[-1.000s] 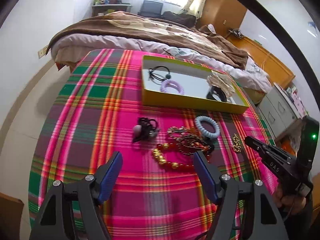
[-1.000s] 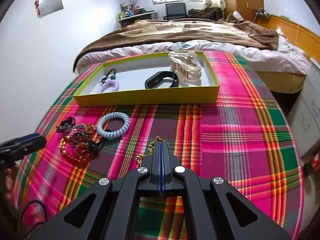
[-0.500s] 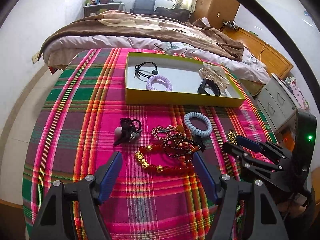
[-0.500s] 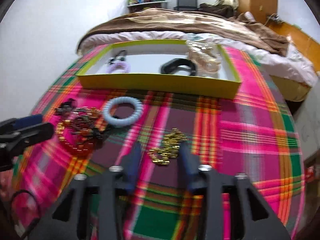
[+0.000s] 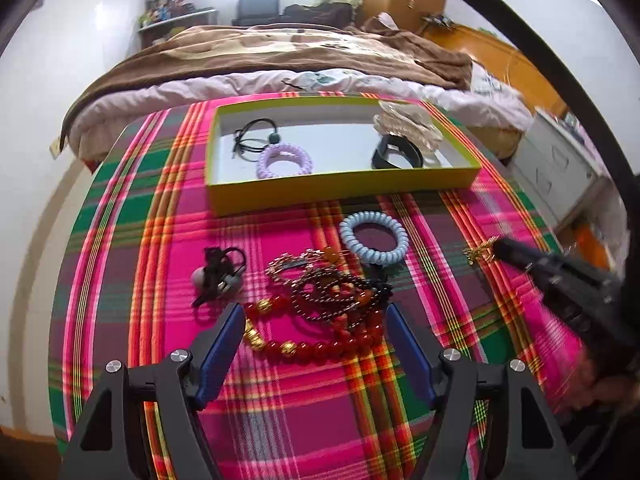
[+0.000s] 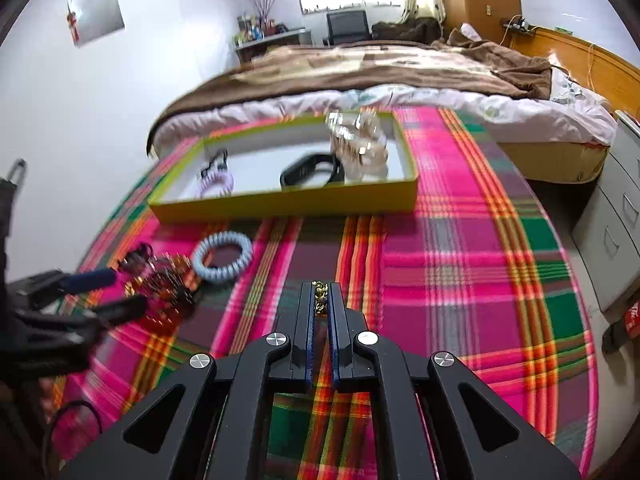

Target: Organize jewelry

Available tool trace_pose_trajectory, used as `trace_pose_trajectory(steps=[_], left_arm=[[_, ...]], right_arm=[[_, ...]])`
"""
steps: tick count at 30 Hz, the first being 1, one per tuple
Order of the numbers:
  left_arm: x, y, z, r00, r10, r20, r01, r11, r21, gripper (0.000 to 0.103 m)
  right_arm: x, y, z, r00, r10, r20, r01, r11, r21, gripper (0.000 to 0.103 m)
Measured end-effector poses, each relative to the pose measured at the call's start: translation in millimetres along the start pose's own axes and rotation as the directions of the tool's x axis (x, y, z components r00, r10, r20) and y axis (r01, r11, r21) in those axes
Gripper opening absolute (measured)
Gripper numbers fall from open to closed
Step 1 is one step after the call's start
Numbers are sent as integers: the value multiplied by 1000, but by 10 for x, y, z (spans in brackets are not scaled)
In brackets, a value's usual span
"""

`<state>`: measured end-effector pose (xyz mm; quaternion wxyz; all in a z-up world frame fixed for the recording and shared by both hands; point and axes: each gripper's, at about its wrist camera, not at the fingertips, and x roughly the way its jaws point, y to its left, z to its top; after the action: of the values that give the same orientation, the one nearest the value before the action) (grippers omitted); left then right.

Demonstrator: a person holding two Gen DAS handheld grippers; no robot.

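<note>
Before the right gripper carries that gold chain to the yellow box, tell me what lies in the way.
Nothing visible blocks it. The right gripper is shut on the gold chain, and only bare plaid cloth lies ahead up to the yellow box. The blue coil tie sits off to the left.

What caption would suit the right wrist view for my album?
Right gripper pinches a gold chain above the plaid tablecloth, the yellow tray waiting ahead.

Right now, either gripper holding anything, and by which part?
Right gripper is shut on the gold chain, pinched mid-bunch. Left gripper is open, holding nothing.
</note>
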<state>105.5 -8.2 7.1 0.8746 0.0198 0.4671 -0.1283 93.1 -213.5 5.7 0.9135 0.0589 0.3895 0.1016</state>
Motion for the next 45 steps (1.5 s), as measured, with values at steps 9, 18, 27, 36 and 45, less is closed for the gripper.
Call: trace_pose_trajectory(steps=[9, 18, 27, 36, 45], left_arm=[[158, -282, 85, 999, 37, -18, -35, 995, 95, 67], [296, -432, 109, 995, 94, -33, -88, 985, 151, 49], [232, -420, 121, 997, 80, 1, -79, 986, 145, 24], [-88, -243, 195, 997, 9, 72, -13, 998, 65, 6], [-325, -18, 299, 991, -45, 129, 45, 999, 2, 6]], right_arm=[[-100, -73, 52, 999, 14, 34, -15, 999, 29, 6], [-117, -125, 27, 999, 20, 39, -22, 999, 45, 6], [-137, -146, 25, 999, 21, 44, -24, 999, 49, 6], [-178, -100, 61, 998, 24, 56, -26, 999, 42, 6], [-233, -17, 124, 997, 32, 76, -34, 999, 20, 6]])
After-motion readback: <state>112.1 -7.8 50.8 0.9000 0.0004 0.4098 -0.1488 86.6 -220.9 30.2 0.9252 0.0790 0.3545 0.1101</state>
